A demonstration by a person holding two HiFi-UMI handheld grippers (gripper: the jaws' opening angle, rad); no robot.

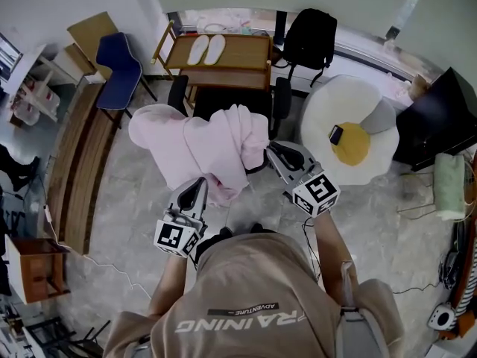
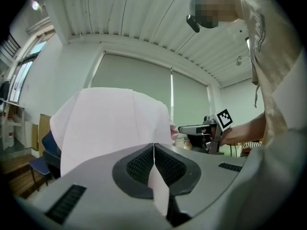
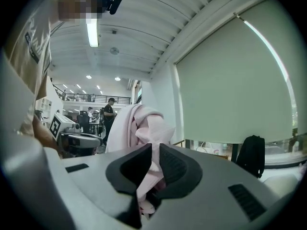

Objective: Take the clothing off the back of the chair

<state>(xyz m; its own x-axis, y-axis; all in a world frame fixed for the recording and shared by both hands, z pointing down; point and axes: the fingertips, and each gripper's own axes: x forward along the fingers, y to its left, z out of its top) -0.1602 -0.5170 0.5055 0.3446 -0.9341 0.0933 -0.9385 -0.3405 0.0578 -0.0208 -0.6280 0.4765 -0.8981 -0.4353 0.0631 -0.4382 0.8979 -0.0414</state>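
Both grippers have the clothing [image 1: 205, 144] and hold it up over the near side of the chair [image 1: 223, 99], so this looks like the lift-off step. The left gripper [image 1: 197, 184] is closed flat on a thin single edge of cloth, its pads nearly meeting with only that sheet between them. The right gripper [image 1: 276, 153] is clamped on a thicker bunch, with folds squeezed between the pads and spilling out below.

The clothing spans from one gripper to the other. Most of it is heaped toward the chair's left side, covering the near edge of the seat and the backrest. Whether any part hangs on the back I cannot tell, because the cloth hides it.

The next move probably calls for raising both grippers together and drawing them toward the person, grips kept closed, until the low hem is clear of the chair. The left hold on that thin edge looks the weaker one. It could slip if the cloth catches on an armrest [image 1: 281, 99].

The clothing is pale pink, matte and soft. It shows as a broad smooth panel in the left gripper view and as twisted, ropey folds in the right gripper view. It seems light and limp, and likely to sag between the grips.
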